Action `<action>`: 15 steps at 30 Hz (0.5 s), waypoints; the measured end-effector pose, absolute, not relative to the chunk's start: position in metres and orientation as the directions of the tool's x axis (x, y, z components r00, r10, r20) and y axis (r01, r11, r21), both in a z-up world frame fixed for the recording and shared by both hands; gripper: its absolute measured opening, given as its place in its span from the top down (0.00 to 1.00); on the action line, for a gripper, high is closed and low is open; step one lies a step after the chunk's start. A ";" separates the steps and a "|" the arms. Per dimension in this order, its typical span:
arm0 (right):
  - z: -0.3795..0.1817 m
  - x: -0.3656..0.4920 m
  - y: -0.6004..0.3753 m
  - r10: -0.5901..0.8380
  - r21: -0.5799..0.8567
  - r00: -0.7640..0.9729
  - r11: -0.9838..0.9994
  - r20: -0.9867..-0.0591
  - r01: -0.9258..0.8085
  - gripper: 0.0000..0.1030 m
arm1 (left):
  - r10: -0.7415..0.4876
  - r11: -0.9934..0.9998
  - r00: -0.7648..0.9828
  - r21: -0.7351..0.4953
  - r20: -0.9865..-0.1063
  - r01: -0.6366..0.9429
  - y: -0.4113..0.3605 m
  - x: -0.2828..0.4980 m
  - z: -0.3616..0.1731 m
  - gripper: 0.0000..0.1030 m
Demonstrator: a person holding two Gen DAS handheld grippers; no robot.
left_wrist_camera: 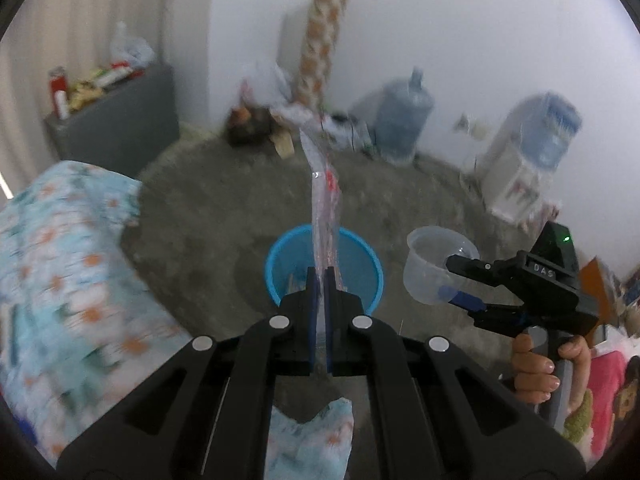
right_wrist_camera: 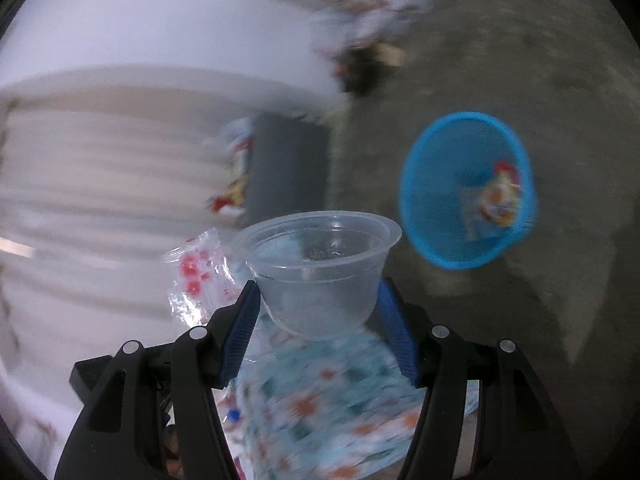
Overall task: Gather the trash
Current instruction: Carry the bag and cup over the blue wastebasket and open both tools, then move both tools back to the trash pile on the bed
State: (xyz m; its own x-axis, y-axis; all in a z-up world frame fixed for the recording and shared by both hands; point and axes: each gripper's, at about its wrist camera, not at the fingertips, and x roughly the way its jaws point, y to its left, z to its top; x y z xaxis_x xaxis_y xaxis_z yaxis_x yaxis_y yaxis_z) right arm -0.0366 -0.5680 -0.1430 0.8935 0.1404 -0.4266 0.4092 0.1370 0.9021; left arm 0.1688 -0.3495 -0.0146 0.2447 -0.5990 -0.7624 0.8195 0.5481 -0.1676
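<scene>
Left gripper (left_wrist_camera: 320,276) pinches a clear plastic wrapper (left_wrist_camera: 324,200) above the blue bin (left_wrist_camera: 280,264); right gripper (right_wrist_camera: 318,300) clamps a clear plastic cup (right_wrist_camera: 320,264) beside it. Both loads carried, drop pending: line up over the rim, then let go.

One blue bin (left_wrist_camera: 324,270) on the floor, one packet (right_wrist_camera: 498,200) inside it. One clear cup (right_wrist_camera: 320,268), one clear wrapper (left_wrist_camera: 325,208) with red print. Two grippers (one per hand): left (left_wrist_camera: 320,280), right (right_wrist_camera: 318,312). Two water jugs (left_wrist_camera: 404,118) by the far wall. One grey cabinet (left_wrist_camera: 116,124).
</scene>
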 end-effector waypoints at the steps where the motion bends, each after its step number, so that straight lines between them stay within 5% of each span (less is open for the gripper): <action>1: -0.150 -0.035 -0.573 0.136 0.896 0.888 0.122 -0.440 0.426 0.42 | -0.584 0.545 0.233 -0.163 -0.778 0.823 -0.363 0.172 -0.025 0.99; 5: -0.188 -0.009 -0.599 0.134 0.877 0.867 0.065 -0.480 0.475 0.40 | -0.542 0.528 0.206 -0.139 -0.815 0.838 -0.415 0.189 -0.060 0.96; 6: -0.199 0.000 -0.605 0.129 0.872 0.862 0.050 -0.490 0.488 0.38 | -0.536 0.516 0.181 -0.151 -0.825 0.843 -0.429 0.195 -0.072 0.87; 7: -0.215 0.010 -0.615 0.131 0.865 0.856 0.045 -0.500 0.499 0.25 | -0.515 0.517 0.166 -0.150 -0.841 0.843 -0.443 0.201 -0.085 0.78; 8: -0.226 0.018 -0.621 0.136 0.852 0.841 0.043 -0.523 0.523 0.20 | -0.498 0.530 0.168 -0.146 -0.851 0.835 -0.452 0.208 -0.094 0.55; 9: -0.244 0.024 -0.628 0.144 0.818 0.808 0.027 -0.571 0.574 0.19 | -0.482 0.553 0.178 -0.140 -0.858 0.821 -0.459 0.215 -0.104 0.48; 15: -0.286 0.011 -0.623 0.155 0.783 0.781 -0.064 -0.605 0.619 0.19 | -0.446 0.660 0.218 -0.155 -0.868 0.735 -0.451 0.236 -0.117 0.44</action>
